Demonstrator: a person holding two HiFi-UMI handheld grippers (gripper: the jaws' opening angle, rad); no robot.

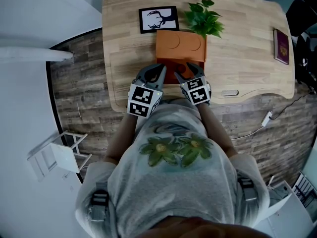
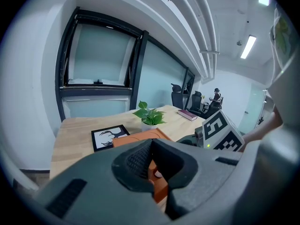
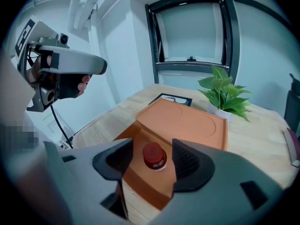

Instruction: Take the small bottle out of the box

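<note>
Right gripper [image 3: 152,150] has its jaws wide apart, framing the small bottle [image 3: 154,155] in the box [image 3: 187,121], ready to grab. Left gripper [image 2: 151,144] looks closed beside the box, probably steadying it.

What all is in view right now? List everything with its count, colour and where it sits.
table: 1, light wood, under everything
box: 1, orange, lid open, middle of the table's near side
small bottle: 1, red cap, inside the box
potted plant: 1, green, behind the box
framed picture: 1, black and white, left of the plant
book: 1, dark red, table's right edge
left gripper: 1, grey, jaws together, at box's near left
right gripper: 1, grey, jaws apart either side of the bottle's cap
</note>
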